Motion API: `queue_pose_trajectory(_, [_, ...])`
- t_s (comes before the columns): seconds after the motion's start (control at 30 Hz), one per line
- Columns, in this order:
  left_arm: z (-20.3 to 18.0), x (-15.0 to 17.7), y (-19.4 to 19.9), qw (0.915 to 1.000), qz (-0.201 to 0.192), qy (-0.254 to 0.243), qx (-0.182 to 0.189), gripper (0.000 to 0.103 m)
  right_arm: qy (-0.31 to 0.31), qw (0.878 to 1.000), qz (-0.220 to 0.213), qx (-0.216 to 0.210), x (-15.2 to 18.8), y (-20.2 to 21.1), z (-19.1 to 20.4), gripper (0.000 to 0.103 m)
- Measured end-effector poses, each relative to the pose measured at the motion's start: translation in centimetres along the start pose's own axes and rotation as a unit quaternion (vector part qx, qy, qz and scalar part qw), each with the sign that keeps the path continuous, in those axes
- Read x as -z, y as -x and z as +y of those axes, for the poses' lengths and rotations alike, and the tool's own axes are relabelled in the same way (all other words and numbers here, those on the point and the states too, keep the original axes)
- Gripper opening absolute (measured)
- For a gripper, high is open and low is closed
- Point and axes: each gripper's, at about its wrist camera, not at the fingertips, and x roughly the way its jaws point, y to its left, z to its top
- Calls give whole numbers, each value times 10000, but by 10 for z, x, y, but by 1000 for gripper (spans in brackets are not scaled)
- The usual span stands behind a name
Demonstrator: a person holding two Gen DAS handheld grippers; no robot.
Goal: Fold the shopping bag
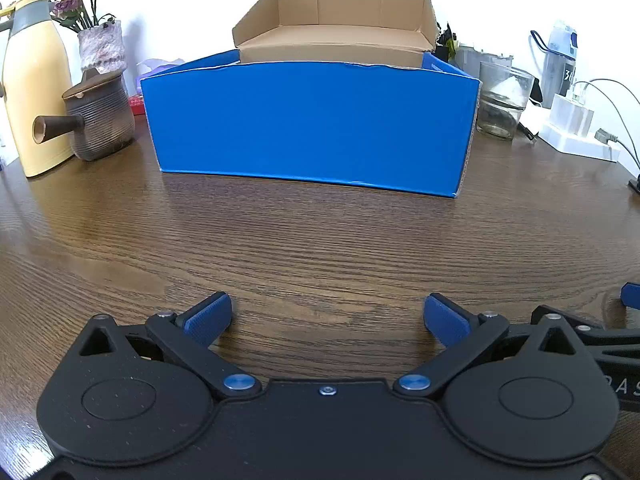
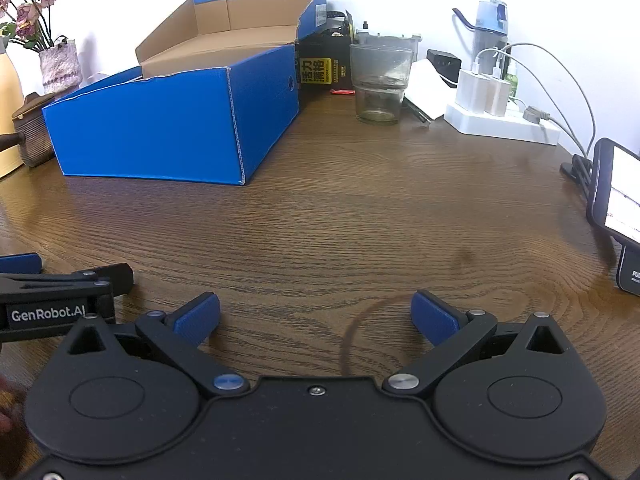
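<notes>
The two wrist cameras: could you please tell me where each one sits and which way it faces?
Left wrist: low over the wooden table, behind the open left gripper, squarely facing the blue box; the right gripper's fingertip shows at the right edge.
Right wrist: behind the open right gripper, facing the box obliquely, toward the glass and power strip; the left gripper shows at left.
Shared: table, box, glass, power strip.
</notes>
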Motion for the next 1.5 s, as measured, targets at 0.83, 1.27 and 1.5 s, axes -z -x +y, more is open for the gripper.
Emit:
queue_pose_trajectory(0.83, [-7, 4, 3, 10000, -4, 20, 21, 103, 1, 10000, 1, -1, 0, 1, 0, 103])
queue_pose_trajectory(1.27, [-8, 3, 3, 10000, -4, 20, 21, 103, 1, 10000, 2, -3, 0, 1, -1, 103])
queue_pose_trajectory(1.5, [-9, 3, 3, 10000, -4, 21, 19, 103, 2, 10000, 2, -3, -1, 1, 0, 103])
